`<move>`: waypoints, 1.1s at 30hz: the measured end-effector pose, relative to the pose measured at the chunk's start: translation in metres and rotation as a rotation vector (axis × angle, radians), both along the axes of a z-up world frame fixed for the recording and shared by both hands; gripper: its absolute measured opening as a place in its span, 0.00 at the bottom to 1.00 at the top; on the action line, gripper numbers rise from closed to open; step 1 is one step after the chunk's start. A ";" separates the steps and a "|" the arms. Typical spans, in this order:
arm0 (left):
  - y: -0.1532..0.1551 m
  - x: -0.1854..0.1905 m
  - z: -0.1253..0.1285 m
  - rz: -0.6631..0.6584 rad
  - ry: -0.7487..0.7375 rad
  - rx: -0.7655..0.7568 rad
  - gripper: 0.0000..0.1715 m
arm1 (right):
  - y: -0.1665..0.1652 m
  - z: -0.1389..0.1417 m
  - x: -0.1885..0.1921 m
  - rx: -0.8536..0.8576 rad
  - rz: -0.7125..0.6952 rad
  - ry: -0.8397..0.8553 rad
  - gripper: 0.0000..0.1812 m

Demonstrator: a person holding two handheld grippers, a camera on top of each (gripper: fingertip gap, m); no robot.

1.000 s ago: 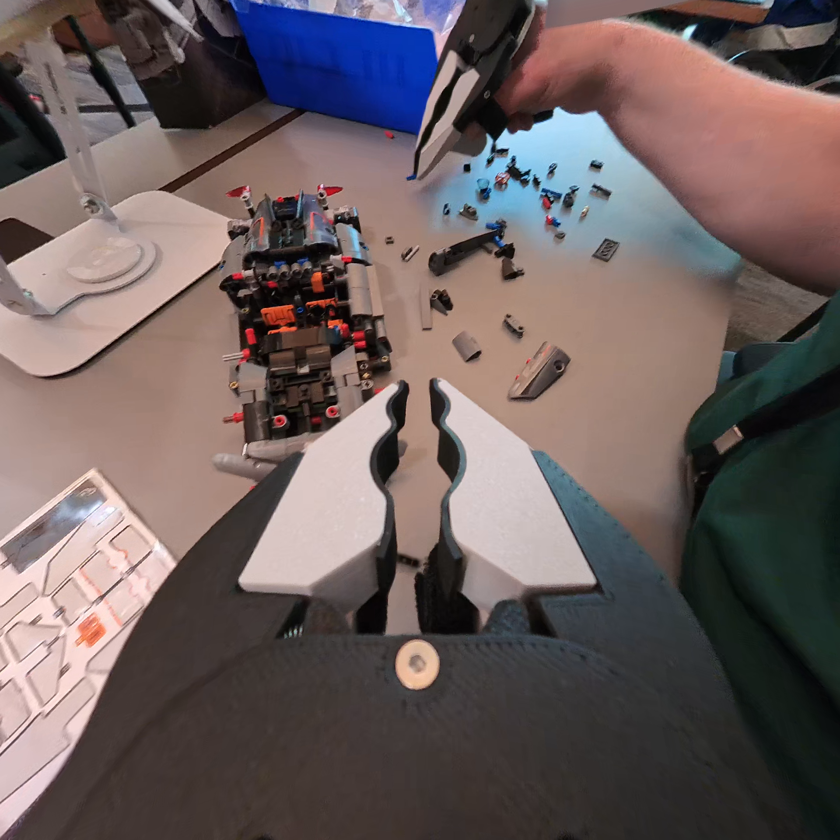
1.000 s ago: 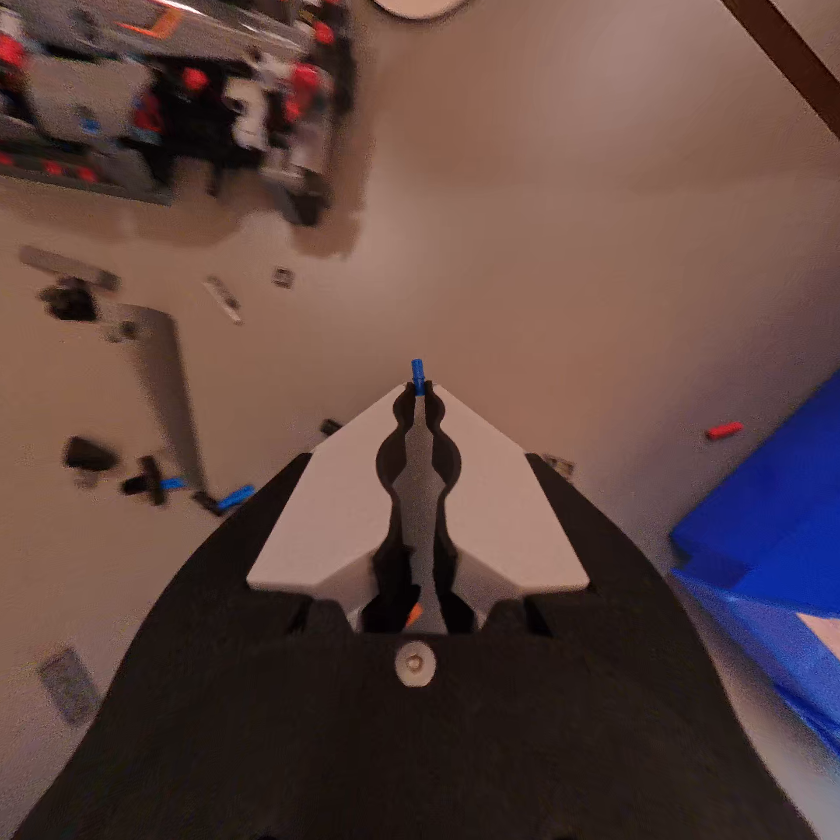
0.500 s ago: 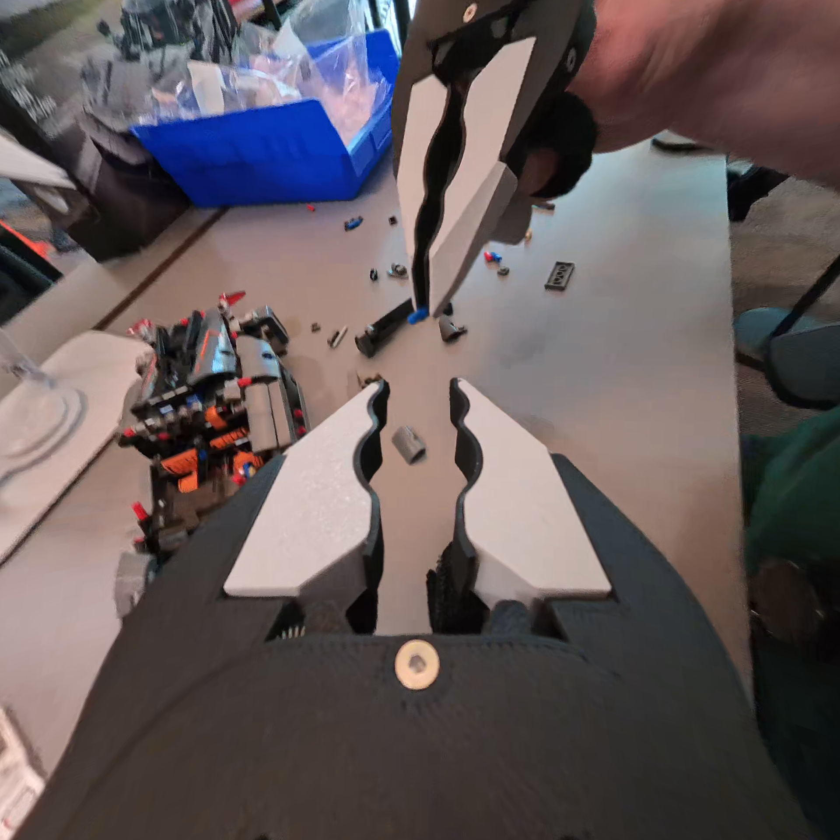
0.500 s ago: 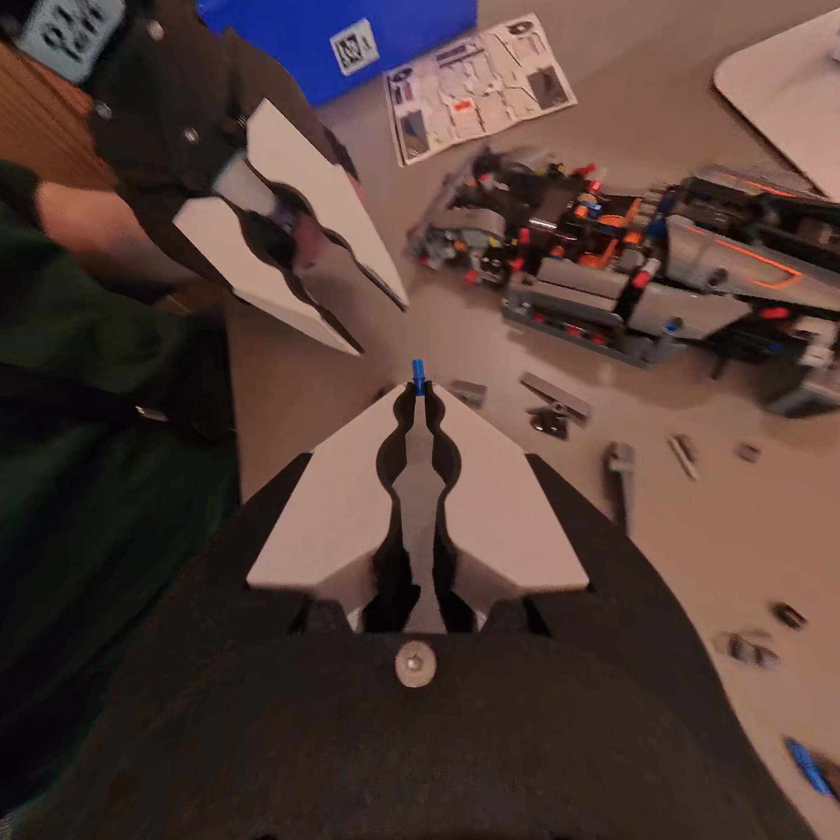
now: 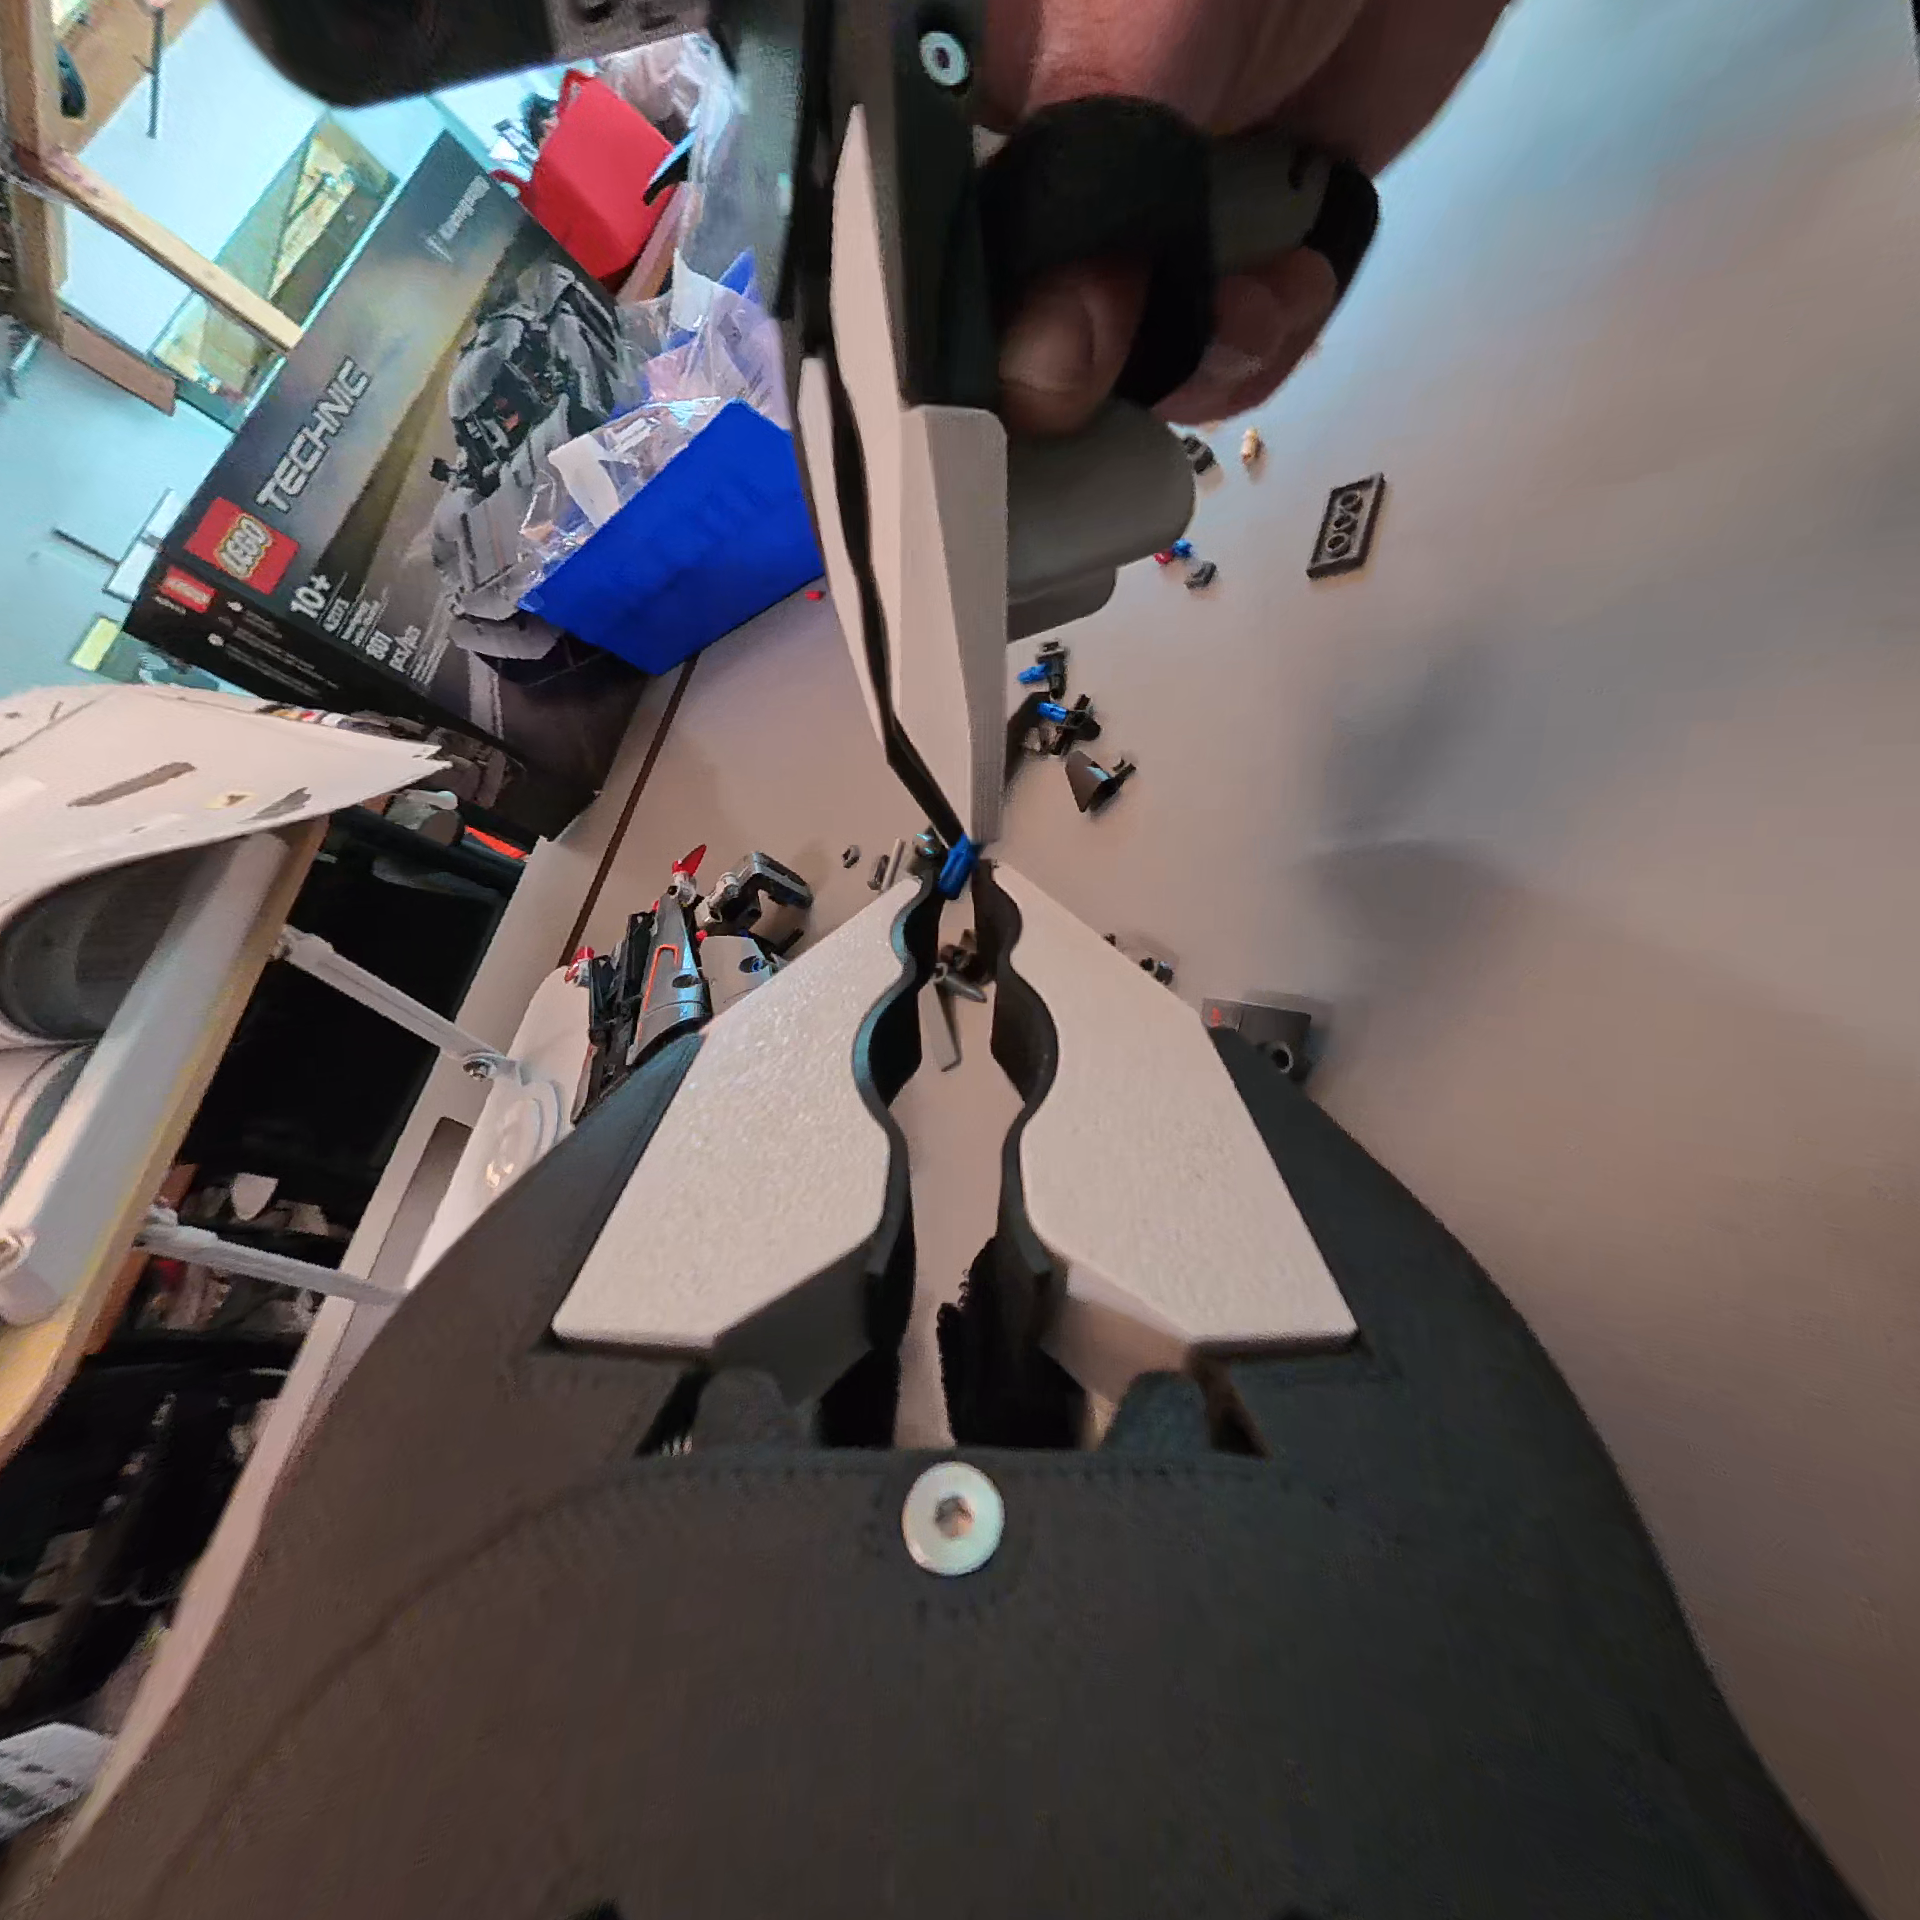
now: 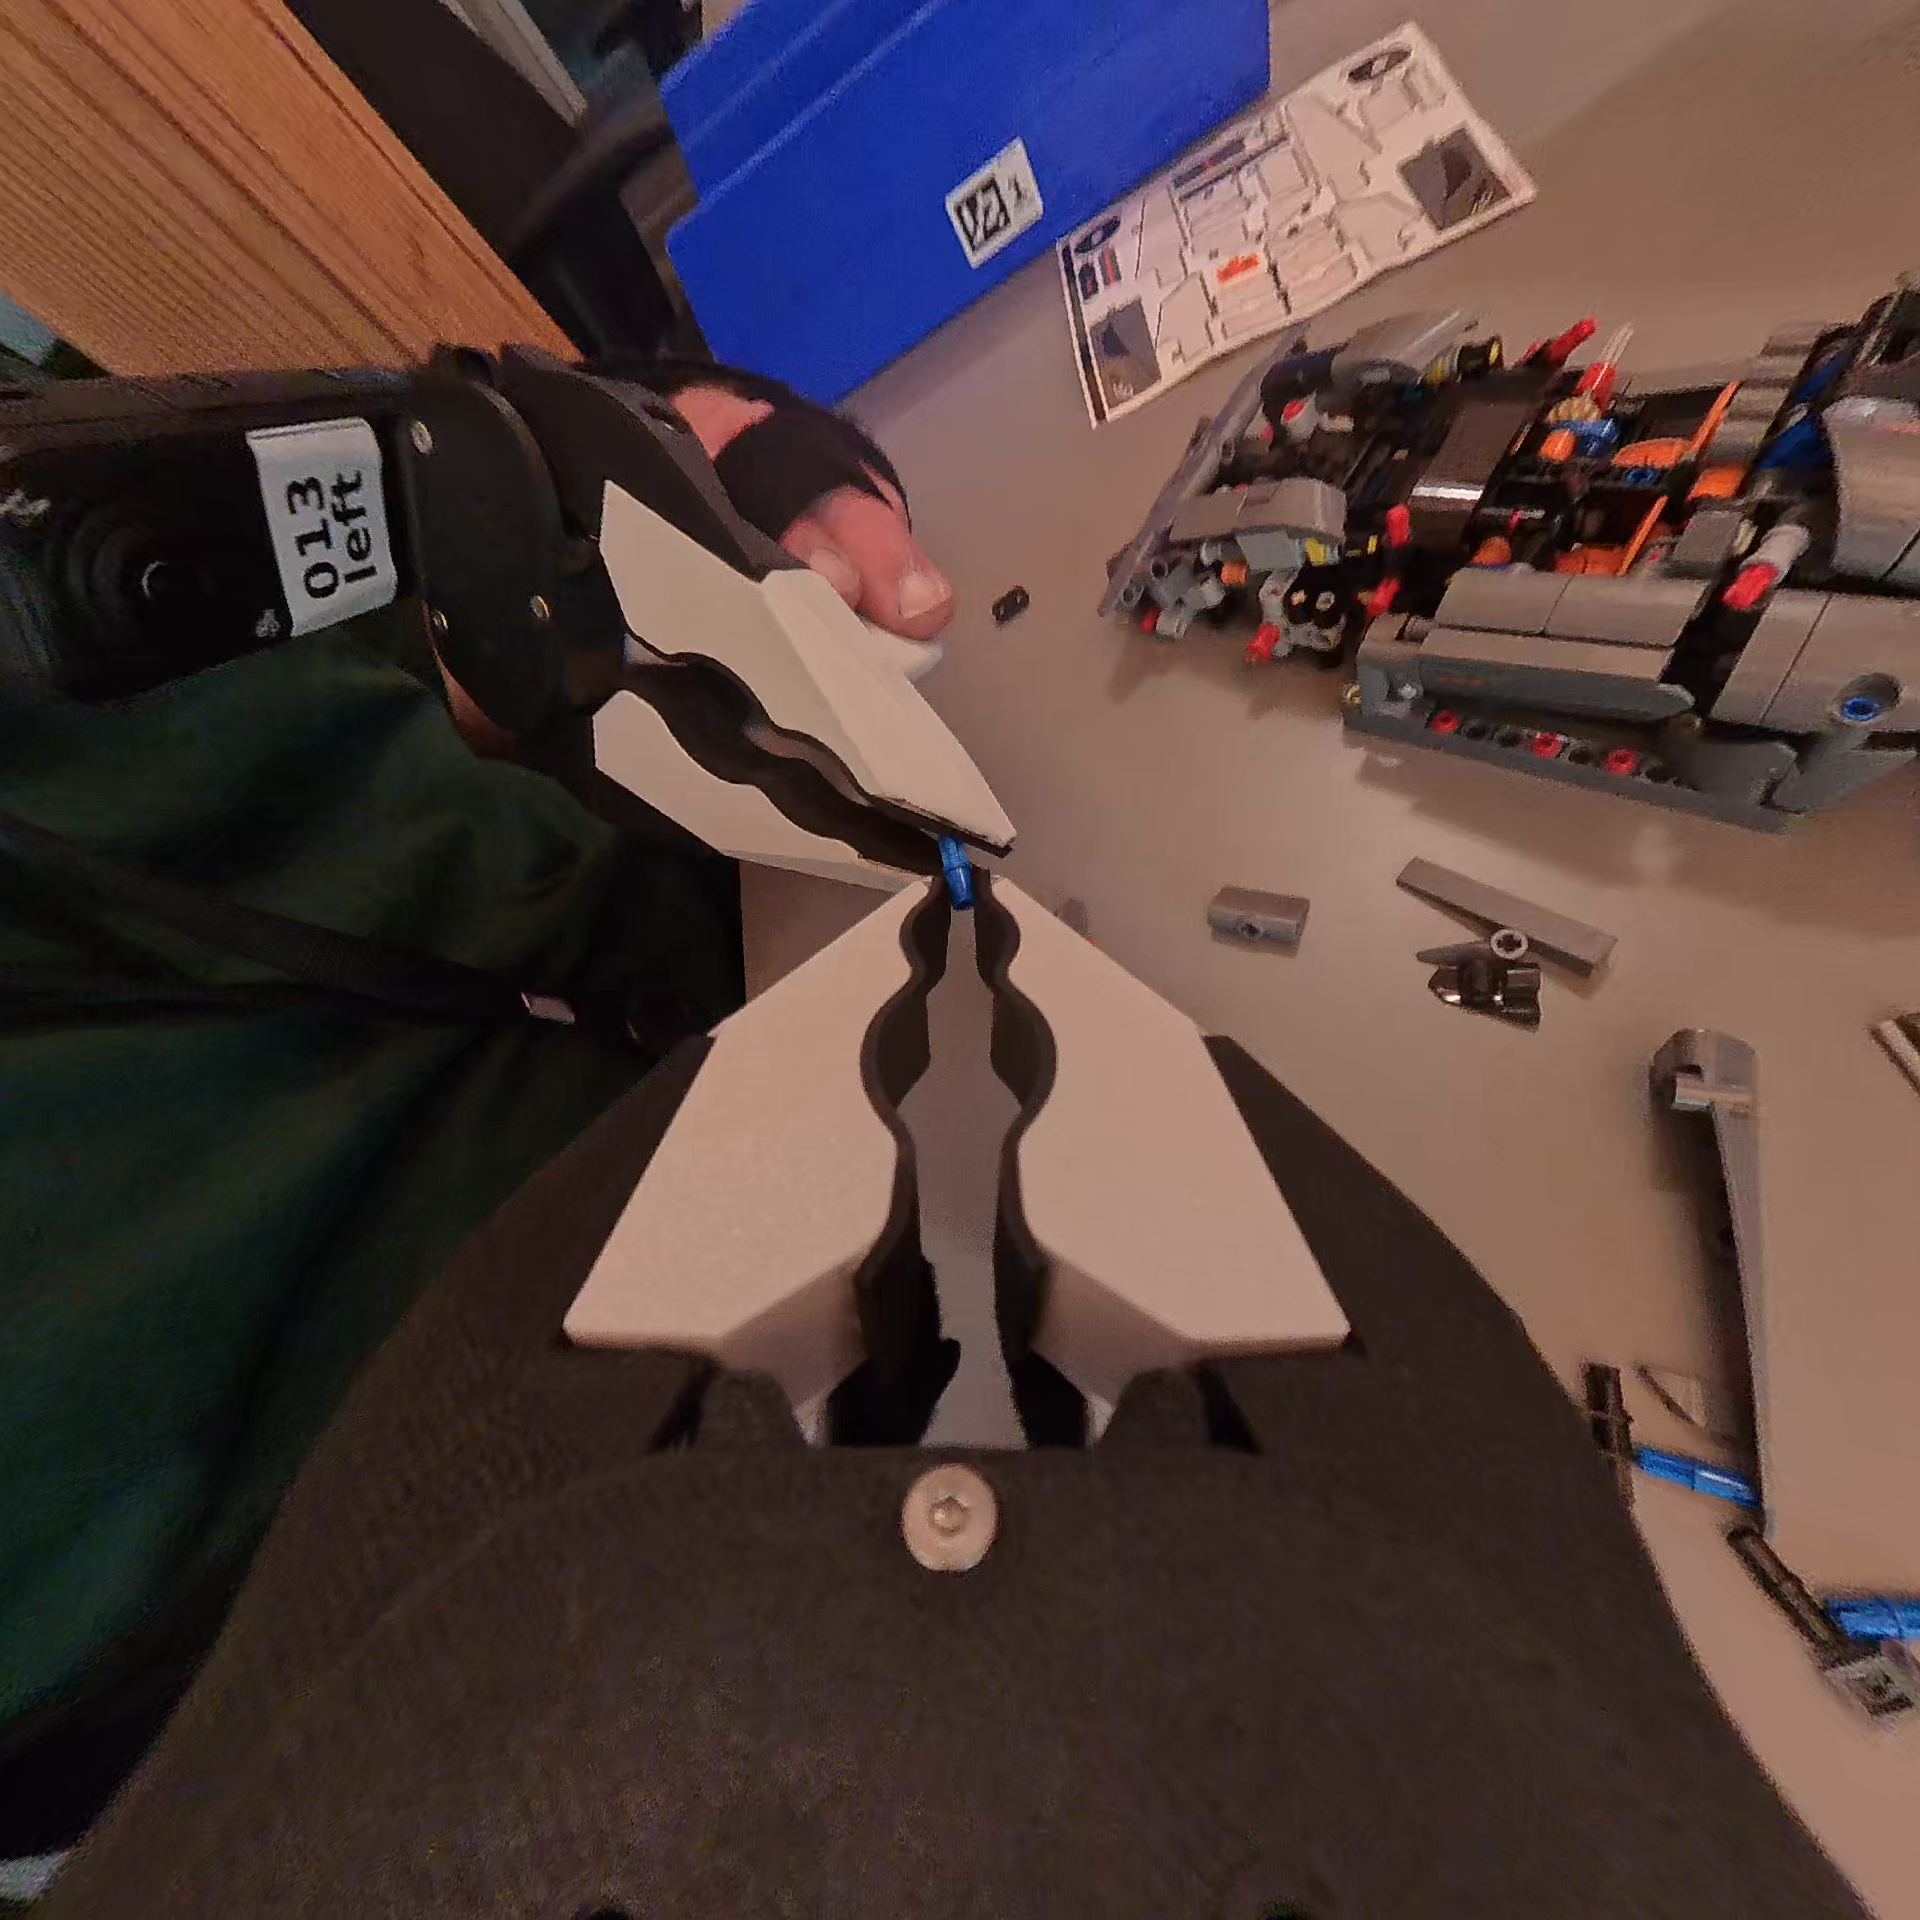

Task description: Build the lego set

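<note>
A small blue pin is pinched in the tips of my right gripper, which is shut on it. My left gripper meets it tip to tip above the table; its jaws stand narrowly apart with the pin's free end between them. In the left wrist view the right gripper comes down from above. In the right wrist view the left gripper comes in from the left. The half-built grey, black and orange car model lies on the table to the right and also shows in the left wrist view.
Loose parts lie near the model: a small grey brick, a flat grey beam, a long grey arm. A blue bin, an instruction sheet and the set's box stand farther back. A dark plate lies on the table. Only a small space, under 4 cm, lies between the two pairs of fingers.
Both grippers have risen and come together tip to tip. The left gripper's jaws have narrowed around the free end of the blue pin. The right gripper has kept hold of the pin.
</note>
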State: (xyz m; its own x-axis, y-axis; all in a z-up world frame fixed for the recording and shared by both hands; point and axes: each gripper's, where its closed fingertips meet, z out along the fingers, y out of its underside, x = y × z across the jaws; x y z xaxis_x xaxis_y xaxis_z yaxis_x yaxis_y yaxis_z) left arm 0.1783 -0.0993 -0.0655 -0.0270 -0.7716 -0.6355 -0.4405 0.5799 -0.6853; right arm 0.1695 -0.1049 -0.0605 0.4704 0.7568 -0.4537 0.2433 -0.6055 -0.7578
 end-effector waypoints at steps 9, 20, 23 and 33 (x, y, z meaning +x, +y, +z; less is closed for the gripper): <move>0.005 -0.001 0.015 -0.003 -0.183 -0.361 0.01 | 0.013 0.015 0.001 0.196 -0.110 0.051 0.04; 0.006 -0.002 0.023 -0.049 -0.233 -0.415 0.01 | 0.015 0.027 -0.006 0.185 -0.115 0.191 0.02; 0.006 -0.002 0.021 -0.054 -0.234 -0.431 0.01 | 0.015 0.026 -0.007 0.202 -0.124 0.172 0.02; 0.011 0.001 0.011 -0.037 -0.197 -0.459 0.03 | 0.021 0.021 0.000 0.260 -0.164 0.023 0.01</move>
State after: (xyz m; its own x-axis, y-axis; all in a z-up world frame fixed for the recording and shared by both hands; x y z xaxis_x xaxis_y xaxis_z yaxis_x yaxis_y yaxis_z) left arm 0.1788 -0.0885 -0.0550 0.0267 -0.9737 -0.2261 -0.2622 0.2114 -0.9416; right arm 0.1699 -0.0835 -0.0394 0.5876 0.7640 -0.2665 0.1398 -0.4202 -0.8966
